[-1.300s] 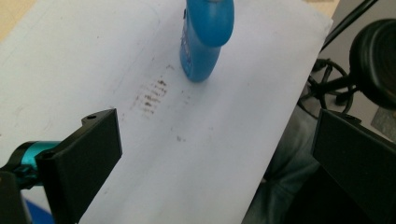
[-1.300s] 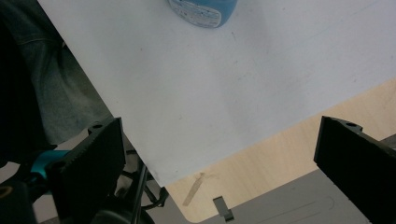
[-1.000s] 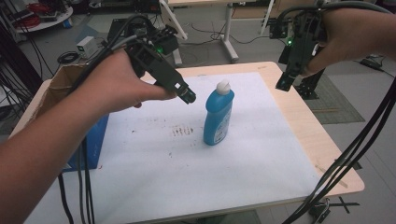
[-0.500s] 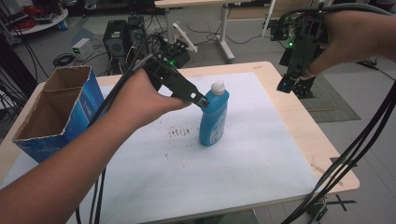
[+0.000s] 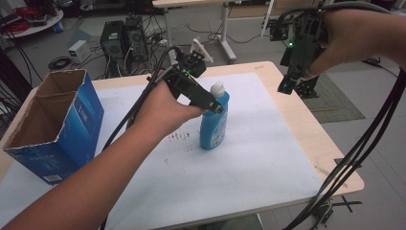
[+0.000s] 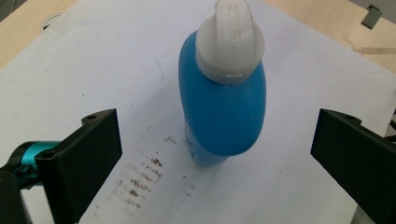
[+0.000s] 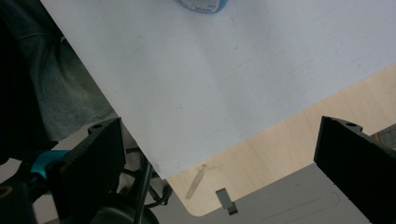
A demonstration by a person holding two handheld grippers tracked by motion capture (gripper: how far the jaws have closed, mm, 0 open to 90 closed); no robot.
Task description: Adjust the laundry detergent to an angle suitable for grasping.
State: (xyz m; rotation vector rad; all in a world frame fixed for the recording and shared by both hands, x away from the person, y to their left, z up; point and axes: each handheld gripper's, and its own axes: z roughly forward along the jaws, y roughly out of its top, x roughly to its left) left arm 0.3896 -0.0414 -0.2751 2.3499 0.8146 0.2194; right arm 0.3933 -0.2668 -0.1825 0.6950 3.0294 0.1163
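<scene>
A blue bottle (image 5: 213,125) with a white cap (image 5: 218,88) stands upright on the white sheet (image 5: 249,158) near the table's middle. My left gripper (image 5: 216,106) hovers just above and left of the bottle's shoulder, open. In the left gripper view the bottle (image 6: 222,107) stands between and beyond the two wide-apart jaws, untouched. My right gripper (image 5: 286,86) is held high over the table's far right edge, open, with nothing between its jaws. The right gripper view looks down on the white sheet (image 7: 224,70) and the bottle's base (image 7: 201,5).
An open blue cardboard box (image 5: 52,129) stands at the left of the table. The wooden table edge (image 5: 306,124) runs along the right. Brown marks (image 5: 179,136) stain the sheet left of the bottle. Cables trail from both grippers.
My left gripper has moved right and down toward the bottle's cap. The blue box has come fully into sight at the left. The right gripper has barely shifted.
</scene>
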